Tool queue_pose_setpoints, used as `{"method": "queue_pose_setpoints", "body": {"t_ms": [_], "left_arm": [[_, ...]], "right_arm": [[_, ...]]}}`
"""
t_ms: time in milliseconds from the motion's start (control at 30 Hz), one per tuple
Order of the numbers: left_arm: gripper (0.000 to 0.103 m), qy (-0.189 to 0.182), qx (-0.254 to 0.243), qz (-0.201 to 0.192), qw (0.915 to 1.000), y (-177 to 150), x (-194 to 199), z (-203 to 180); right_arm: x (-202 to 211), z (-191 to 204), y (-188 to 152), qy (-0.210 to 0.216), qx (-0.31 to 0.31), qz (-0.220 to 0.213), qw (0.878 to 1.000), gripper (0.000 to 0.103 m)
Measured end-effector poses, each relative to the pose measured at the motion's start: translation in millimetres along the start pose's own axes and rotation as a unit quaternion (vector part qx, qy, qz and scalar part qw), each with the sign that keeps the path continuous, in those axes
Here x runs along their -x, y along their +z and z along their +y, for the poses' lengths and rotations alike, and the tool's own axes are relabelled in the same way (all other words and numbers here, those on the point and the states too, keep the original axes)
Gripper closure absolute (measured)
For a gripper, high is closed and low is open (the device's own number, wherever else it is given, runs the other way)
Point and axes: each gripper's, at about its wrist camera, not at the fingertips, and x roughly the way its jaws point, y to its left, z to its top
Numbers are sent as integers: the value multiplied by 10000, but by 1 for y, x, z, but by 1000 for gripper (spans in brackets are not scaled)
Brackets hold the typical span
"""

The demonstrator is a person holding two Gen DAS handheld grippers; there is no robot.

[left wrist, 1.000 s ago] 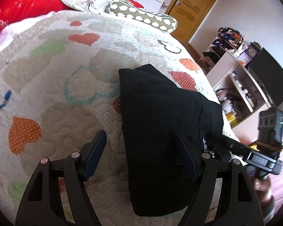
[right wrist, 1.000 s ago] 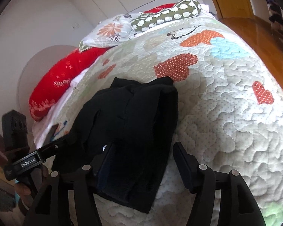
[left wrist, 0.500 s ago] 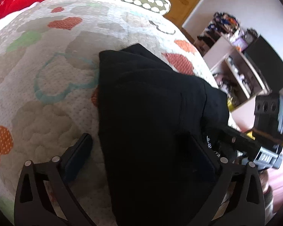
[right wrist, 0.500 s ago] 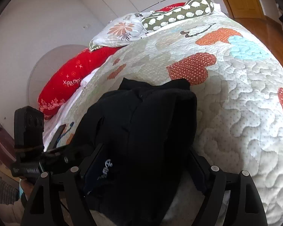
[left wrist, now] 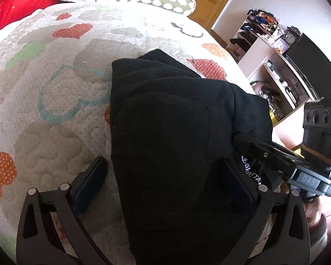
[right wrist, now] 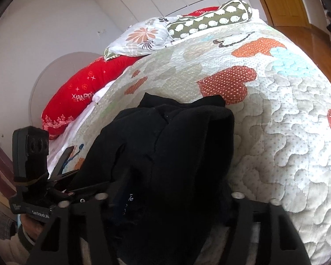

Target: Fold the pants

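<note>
The left claw [left wrist: 165, 187] is spread wide, one finger on the quilt at the lower left of its frame, the other sunk against the black cloth at the lower right; it grips nothing. A second ago it looked down on the pants [left wrist: 176, 132] from farther off, with the bundle lying small in mid-frame. Now the cloth fills the lower middle of the view and runs in between the fingers, so the claw has closed in on the near edge.

The right claw [right wrist: 176, 198] has done the same. Its fingers stood clear in front of the cloth a second ago; now the pants [right wrist: 165, 154] bulge over them at the bottom of the frame and hide the tips. The fingers sit wide apart on either side of the heap, so I judge it released, not yet clenched.

The pants lie as a bunched, part-folded heap on the bed [right wrist: 286, 132], near its lower edge, with the pillows at the top of both frames.

Both claws straddling the near end suggests a grasp is about to be taken, likely for another fold away toward the pillows. The thick layers may slip unevenly if only the top ply is caught.
</note>
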Motion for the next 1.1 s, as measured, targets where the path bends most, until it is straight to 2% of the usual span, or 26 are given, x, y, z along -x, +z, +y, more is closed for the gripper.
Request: {"method": "queue_pose_setpoints", "body": {"t_ms": [33,67,133,200,267,500,667,733,767,800,833,900,1000,1100], "left_arm": [[15,-65,23,-106,9999,-1,5,-1],[30,-153,-3,-141,9998,0,6,-4],[37,-80,-77,-233,9997,4,13,-8],[50,-111,-80,-296,9995,9,18,-9],[54,-125,-100,-371,9992,17,24,-7],[54,116,-264,-800,9964,63,40,-1],[54,255,-83,-673,9974,97,14,23],[54,469,55,-440,9979,102,-6,36],[51,582,166,-204,9980,101,-19,46],[41,542,315,-172,9979,99,-25,55],[38,479,407,-222,9978,97,-24,59],[35,486,470,-294,9973,95,-19,65],[35,668,392,-456,9959,93,-4,61],[35,930,160,-629,9935,91,8,44]], "right_arm": [[1,1,0,5,11,-35,10000,58],[3,4,0,9,43,-80,10000,60],[10,11,3,31,164,-168,9997,67],[18,22,10,89,308,-272,9991,69],[22,30,17,127,427,-345,9984,69],[14,44,56,188,572,-622,9962,69],[-14,36,96,113,485,-659,9966,69],[-34,25,105,-190,420,-515,9976,69],[-43,18,106,-353,357,-414,9979,69],[-56,5,107,-651,191,-194,9975,69],[-63,-4,105,-784,47,-66,9969,68],[-60,-20,100,-506,-261,-146,9983,68],[-37,-21,98,-778,-227,-390,9959,68],[-18,-7,105,-596,-20,-569,9966,68]]}}
